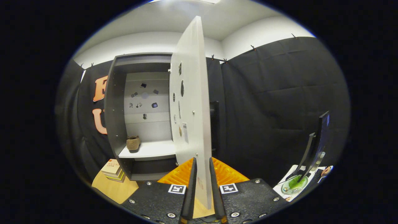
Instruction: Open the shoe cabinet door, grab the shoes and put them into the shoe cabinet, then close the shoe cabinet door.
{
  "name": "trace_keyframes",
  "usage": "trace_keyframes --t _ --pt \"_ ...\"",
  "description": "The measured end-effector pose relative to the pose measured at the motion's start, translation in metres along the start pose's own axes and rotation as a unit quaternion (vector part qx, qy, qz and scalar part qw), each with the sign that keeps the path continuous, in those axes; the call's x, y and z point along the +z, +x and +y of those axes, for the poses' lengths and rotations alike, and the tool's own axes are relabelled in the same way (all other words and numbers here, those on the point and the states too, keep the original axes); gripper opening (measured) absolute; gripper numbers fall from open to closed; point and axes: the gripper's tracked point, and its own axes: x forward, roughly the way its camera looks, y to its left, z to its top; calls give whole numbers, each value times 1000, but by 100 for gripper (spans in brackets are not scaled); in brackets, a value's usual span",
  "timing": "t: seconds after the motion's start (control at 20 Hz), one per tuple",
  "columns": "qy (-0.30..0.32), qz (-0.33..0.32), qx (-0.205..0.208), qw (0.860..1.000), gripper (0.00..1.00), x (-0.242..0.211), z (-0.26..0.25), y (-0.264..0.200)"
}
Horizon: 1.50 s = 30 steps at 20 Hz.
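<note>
In the gripper view, the tongs (202,186) were seen clamped on the free edge of the tall, flat, pale grey cabinet door (189,93), one finger pressed against each face near its lower corner. The door stood swung wide, edge-on to the camera. Beyond it to the left, the dark grey open-fronted shoe cabinet (116,102) was exposed, and a small brown woven shoe (133,143) was seen resting on its white inner shelf (152,150), near the left wall and close to the front lip. A stack of flat boxes (112,170) lay on the light wooden counter (115,188) just below the cabinet.

The closing step was judged to be in hand. The thin panel could slip from the tongs if the arc of the hinge were not followed, since only a narrow strip of edge was held. The fingers could also be trapped between door and frame if the hold were kept too late. A push driven too hard could rock the cabinet and shift the shoe forward into the door's path.
</note>
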Motion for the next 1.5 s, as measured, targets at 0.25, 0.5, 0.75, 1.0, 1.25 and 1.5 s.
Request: trace_keyframes --t 0.25,0.5,0.75,1.0,1.25,1.5 --pt "1 43 35 998 42 -48 36 -12" --pt "14 75 71 995 53 -94 80 3" --pt "1 116 115 987 74 -151 123 16" --pt "11 149 145 978 83 -209 152 28" --pt "8 165 170 972 87 -257 176 41" --pt "-5 183 198 963 88 -301 200 58"
